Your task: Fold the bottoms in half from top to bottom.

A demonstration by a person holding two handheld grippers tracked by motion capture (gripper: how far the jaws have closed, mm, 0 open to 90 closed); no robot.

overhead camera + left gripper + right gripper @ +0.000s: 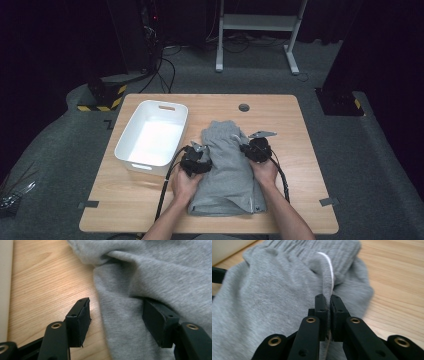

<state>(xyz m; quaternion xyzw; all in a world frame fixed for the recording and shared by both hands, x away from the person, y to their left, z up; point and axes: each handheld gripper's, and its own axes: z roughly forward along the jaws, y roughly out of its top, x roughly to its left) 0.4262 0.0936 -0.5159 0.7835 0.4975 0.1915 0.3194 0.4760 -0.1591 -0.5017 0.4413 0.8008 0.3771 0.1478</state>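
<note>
A folded grey sweat garment [227, 170] with a ribbed waistband at its far end lies in the middle of the wooden table [300, 165]. My left gripper [201, 150] rests at its left edge. In the left gripper view this gripper [115, 302] is open: one jaw stands on bare wood, the other is tucked against a fold of the grey cloth [155, 272], and the cloth's edge lies between them. My right gripper [252, 142] sits at the garment's right side near the waistband. In the right gripper view it [329, 298] is shut on a raised, white-edged fold [327, 277] of the grey cloth [274, 297].
A white plastic bin [129, 146] stands on the table to the left of the garment, close to my left gripper, and its wall shows at the edge of the left gripper view [5, 285]. A round cable hole [244, 107] sits near the table's far edge.
</note>
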